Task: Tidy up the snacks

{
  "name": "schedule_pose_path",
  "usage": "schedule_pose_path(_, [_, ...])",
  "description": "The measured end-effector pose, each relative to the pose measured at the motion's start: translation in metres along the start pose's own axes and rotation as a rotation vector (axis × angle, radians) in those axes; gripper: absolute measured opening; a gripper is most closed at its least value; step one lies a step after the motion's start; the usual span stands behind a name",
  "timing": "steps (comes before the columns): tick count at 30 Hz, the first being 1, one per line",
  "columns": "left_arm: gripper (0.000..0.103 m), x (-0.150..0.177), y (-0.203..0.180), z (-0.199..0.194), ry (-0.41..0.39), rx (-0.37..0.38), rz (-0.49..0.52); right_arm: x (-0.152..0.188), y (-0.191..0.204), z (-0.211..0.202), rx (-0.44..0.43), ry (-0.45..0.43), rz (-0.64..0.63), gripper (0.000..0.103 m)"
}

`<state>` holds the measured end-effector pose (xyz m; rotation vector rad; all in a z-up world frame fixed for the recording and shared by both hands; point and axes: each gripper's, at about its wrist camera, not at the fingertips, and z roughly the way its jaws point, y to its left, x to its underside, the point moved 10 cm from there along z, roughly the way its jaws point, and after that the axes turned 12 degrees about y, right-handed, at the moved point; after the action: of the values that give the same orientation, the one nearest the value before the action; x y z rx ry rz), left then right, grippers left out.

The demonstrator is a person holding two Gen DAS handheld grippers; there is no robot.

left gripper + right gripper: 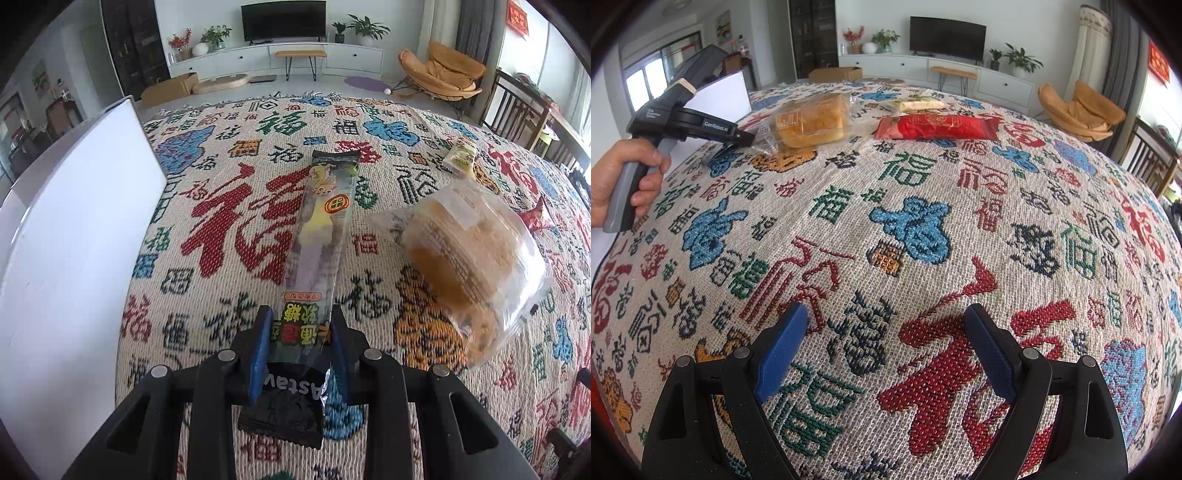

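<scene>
Between the blue fingers (260, 347) of the left gripper (301, 345), pinched near its dark end, a long candy packet (317, 236) lies on the patterned cloth (229, 206), likely light, floppy and slick, while the right gripper (888, 350) hangs wide and empty.
</scene>
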<state>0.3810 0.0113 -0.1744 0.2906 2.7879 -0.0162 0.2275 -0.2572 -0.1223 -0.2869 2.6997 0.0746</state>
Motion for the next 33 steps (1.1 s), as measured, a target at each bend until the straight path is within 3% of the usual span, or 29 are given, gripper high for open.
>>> schedule_pose_path(4, [0.029,0.056,0.002,-0.018,0.01,-0.007,-0.007,-0.001,0.0,0.001,-0.001,0.0,0.0,0.089])
schedule_pose_path(8, [0.03,0.124,0.006,-0.042,0.054,0.036,-0.059,-0.001,0.0,0.001,-0.001,0.0,0.001,0.089])
schedule_pose_path(10, [0.042,0.152,0.0,-0.052,0.079,0.059,-0.072,0.0,0.0,0.0,0.0,0.0,0.0,0.089])
schedule_pose_path(12, [0.087,0.169,-0.011,-0.059,0.095,0.096,-0.063,0.0,0.0,0.0,0.0,0.0,0.0,0.089])
schedule_pose_path(14, [0.097,0.169,-0.015,-0.068,0.041,0.054,-0.044,0.0,0.0,0.0,0.0,0.0,0.0,0.089])
schedule_pose_path(16, [0.097,0.159,-0.014,-0.067,-0.004,-0.02,-0.036,0.0,0.0,0.0,0.0,0.0,0.0,0.089])
schedule_pose_path(19, [0.097,0.145,-0.001,-0.044,0.013,-0.056,-0.102,0.0,0.0,0.001,-0.001,-0.001,0.0,0.089])
schedule_pose_path(22, [0.101,0.143,0.013,-0.038,-0.038,-0.03,-0.188,0.0,0.0,0.0,-0.001,-0.001,0.001,0.089])
schedule_pose_path(29, [0.103,0.143,0.014,-0.038,-0.059,-0.032,-0.177,-0.003,0.004,0.001,-0.05,0.006,-0.008,0.092])
schedule_pose_path(31, [0.103,0.143,0.013,-0.038,-0.06,-0.033,-0.179,-0.024,-0.001,-0.005,-0.129,-0.013,0.001,0.09])
schedule_pose_path(33, [0.103,0.142,0.014,-0.037,-0.06,-0.035,-0.181,-0.067,-0.024,-0.014,-0.139,-0.037,0.074,0.09])
